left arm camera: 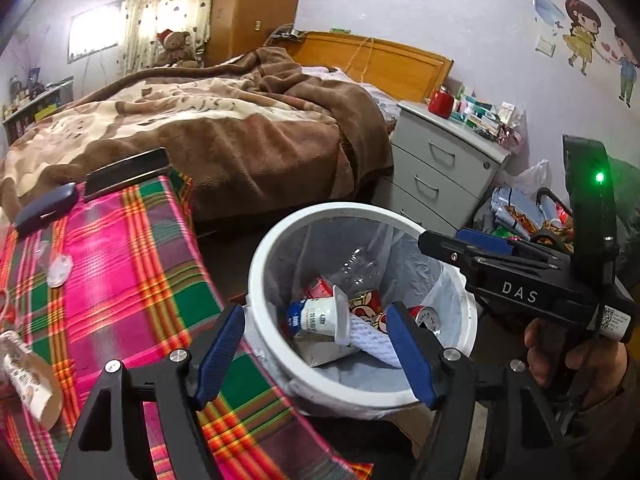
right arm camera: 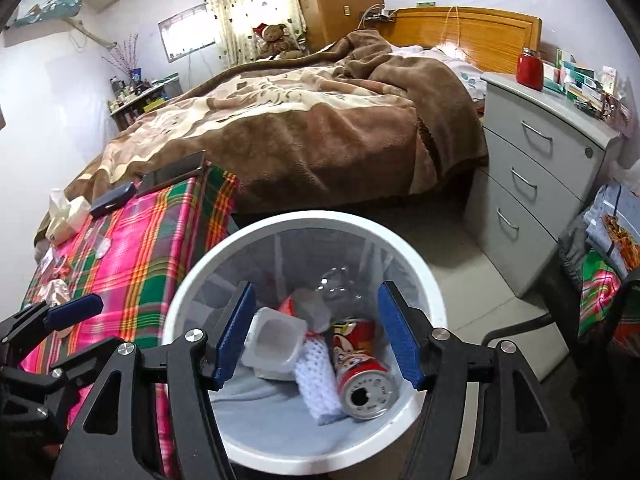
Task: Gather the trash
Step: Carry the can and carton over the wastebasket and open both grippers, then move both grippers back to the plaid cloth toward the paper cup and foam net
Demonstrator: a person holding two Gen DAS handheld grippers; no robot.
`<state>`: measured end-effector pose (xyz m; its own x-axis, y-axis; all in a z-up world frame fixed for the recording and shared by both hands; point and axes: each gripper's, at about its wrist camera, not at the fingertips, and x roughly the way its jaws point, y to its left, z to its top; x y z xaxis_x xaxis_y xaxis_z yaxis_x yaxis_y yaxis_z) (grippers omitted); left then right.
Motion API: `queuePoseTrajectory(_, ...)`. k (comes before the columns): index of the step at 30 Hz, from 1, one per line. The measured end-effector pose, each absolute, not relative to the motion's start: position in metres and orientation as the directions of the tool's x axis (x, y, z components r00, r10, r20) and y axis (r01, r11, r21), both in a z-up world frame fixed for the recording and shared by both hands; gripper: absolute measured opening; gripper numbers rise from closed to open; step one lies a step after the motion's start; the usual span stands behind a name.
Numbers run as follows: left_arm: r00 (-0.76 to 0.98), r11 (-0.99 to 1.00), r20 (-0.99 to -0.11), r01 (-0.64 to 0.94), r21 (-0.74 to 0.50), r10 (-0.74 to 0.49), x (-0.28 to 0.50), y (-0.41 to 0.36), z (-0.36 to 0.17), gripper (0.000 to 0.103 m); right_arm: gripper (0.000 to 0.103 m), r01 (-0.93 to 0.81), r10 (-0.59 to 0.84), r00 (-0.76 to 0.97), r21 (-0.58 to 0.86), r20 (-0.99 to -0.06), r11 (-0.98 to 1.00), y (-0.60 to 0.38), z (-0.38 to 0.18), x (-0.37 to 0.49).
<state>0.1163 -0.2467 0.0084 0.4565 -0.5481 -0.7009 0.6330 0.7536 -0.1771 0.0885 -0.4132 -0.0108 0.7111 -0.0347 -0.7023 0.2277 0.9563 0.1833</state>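
A white bin [left arm camera: 256, 272] with a grey liner stands on the floor beside the plaid-covered table [left arm camera: 120, 264]. Inside it lie a white yogurt cup [right arm camera: 276, 340], a red drink can [right arm camera: 360, 368], a white foam net [right arm camera: 316, 376] and a clear plastic bottle [right arm camera: 336, 284]. My left gripper [left arm camera: 316, 354] hovers open over the bin's near rim, nothing between its blue pads. My right gripper [right arm camera: 318, 336] hangs open above the bin's mouth, also with nothing in it. It shows in the left wrist view too, at the bin's right [left arm camera: 440, 240], held by a hand [left arm camera: 560, 352].
On the table lie clear plastic lids [left arm camera: 60, 272], a paper packet [left arm camera: 32, 376], crumpled tissue [right arm camera: 64, 216] and dark cases [left arm camera: 128, 172]. A bed with a brown blanket [right arm camera: 320, 132] is behind. A grey drawer cabinet [right arm camera: 532, 184] and bags [right arm camera: 608, 264] stand to the right.
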Motion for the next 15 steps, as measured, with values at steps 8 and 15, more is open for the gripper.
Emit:
queuePoseTrajectory(8, 0.507, 0.786, -0.674, 0.591, -0.183, -0.538, 0.111, -0.209, 0.022, 0.073, 0.065, 0.182, -0.011, 0.738, 0.185, -0.674, 0.966, -0.386, 0.001, 0.086)
queuePoseTrajectory(15, 0.549, 0.824, -0.666, 0.537, -0.182, -0.505, 0.109, -0.170, 0.026, 0.073, 0.065, 0.134, 0.019, 0.755, 0.182, -0.656, 0.974, -0.362, 0.007, 0.090)
